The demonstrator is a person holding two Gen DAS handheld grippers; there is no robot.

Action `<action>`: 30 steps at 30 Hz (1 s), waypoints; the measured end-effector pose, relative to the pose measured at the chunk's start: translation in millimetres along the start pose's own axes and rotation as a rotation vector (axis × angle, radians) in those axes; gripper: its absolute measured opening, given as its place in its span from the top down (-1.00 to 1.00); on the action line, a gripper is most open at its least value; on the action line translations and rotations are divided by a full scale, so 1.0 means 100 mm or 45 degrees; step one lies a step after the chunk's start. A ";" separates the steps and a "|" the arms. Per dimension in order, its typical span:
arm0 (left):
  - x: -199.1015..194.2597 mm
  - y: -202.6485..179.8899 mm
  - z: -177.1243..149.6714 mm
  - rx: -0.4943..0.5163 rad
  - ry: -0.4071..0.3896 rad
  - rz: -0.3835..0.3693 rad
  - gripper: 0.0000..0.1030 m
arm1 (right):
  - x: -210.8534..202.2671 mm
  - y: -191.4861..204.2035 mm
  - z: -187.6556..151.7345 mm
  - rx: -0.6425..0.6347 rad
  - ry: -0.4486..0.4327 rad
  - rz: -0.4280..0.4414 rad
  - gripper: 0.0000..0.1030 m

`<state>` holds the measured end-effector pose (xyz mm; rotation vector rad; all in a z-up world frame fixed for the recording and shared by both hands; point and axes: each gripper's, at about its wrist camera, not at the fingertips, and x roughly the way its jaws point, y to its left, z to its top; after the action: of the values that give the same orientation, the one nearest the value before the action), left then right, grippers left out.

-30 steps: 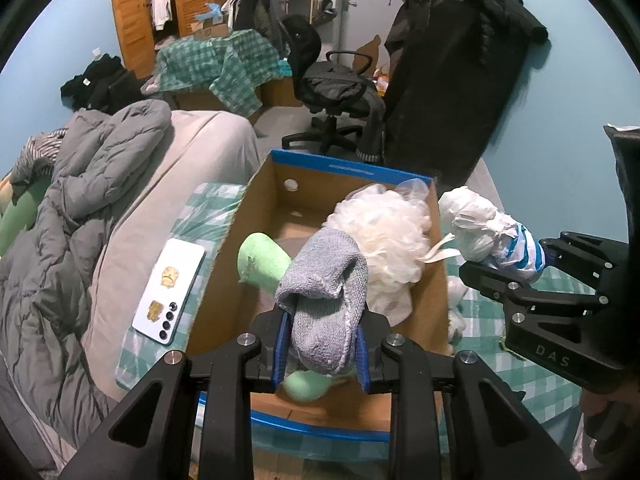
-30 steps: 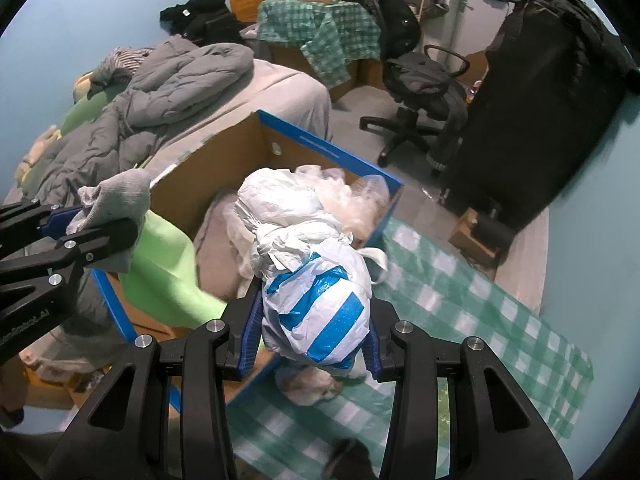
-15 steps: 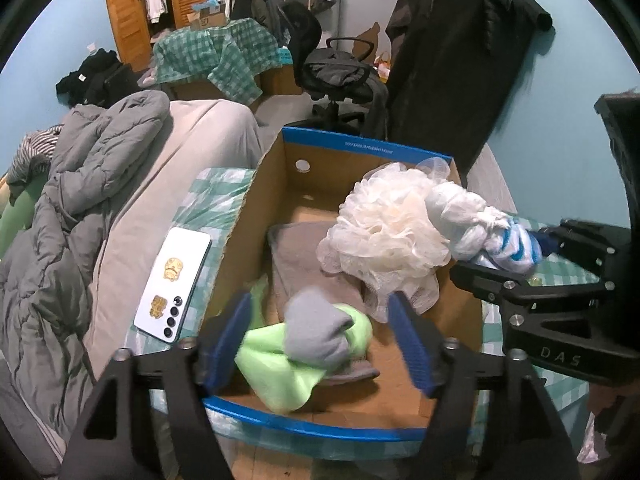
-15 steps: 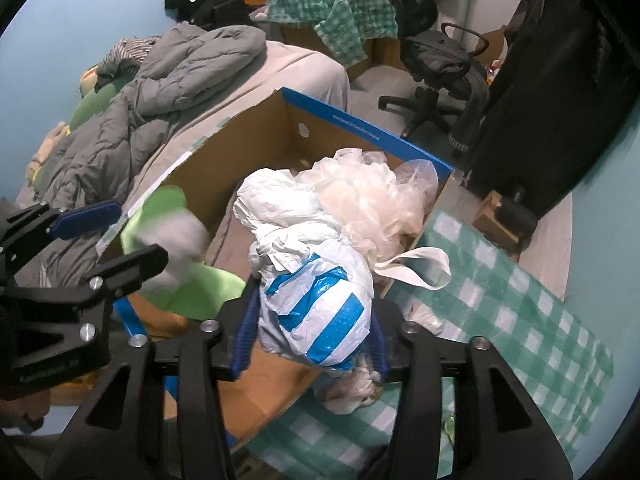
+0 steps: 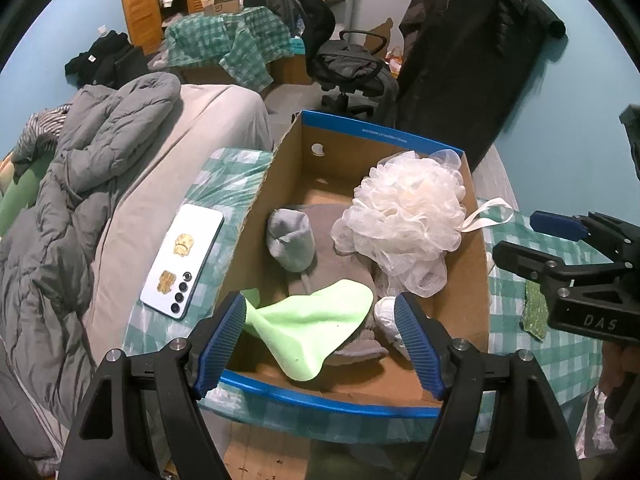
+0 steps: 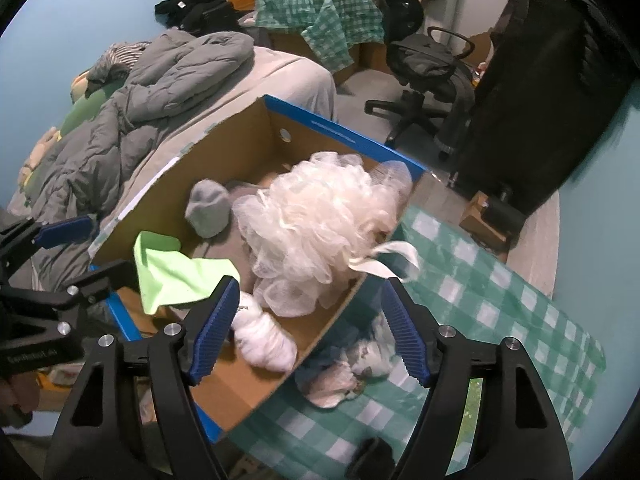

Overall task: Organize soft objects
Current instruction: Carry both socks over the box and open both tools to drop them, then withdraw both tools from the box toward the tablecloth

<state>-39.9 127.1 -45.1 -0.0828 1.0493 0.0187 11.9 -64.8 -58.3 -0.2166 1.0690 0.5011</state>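
An open cardboard box with blue rims stands on a green checked cloth. Inside lie a rolled grey sock, a light green cloth, a white mesh bath pouf, a grey towel and a white plastic bundle. My left gripper is open and empty over the box's near rim. My right gripper is open and empty above the box's right corner; it also shows in the left wrist view.
A white phone lies on the cloth left of the box. A crumpled pale bundle lies outside the box on the checked cloth. A bed with a grey duvet is left. An office chair and a black bag stand behind.
The left gripper opened and dropped the grey sock and green cloth into the box. The right gripper opened and let go of the white and blue bundle, which now lies in the box.
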 end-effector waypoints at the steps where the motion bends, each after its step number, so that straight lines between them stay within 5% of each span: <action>1: -0.01 -0.01 0.00 0.001 -0.001 0.000 -0.51 | -0.01 -0.02 -0.02 0.005 0.000 -0.003 -0.44; 30: -0.04 -1.25 -0.20 0.263 0.030 -0.147 -0.51 | -0.32 -1.20 -0.97 0.235 0.101 -0.181 -0.44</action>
<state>-52.5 1.3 -44.1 0.0439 1.0634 -0.1953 -17.1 -217.4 -84.2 -0.1490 1.1614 0.2656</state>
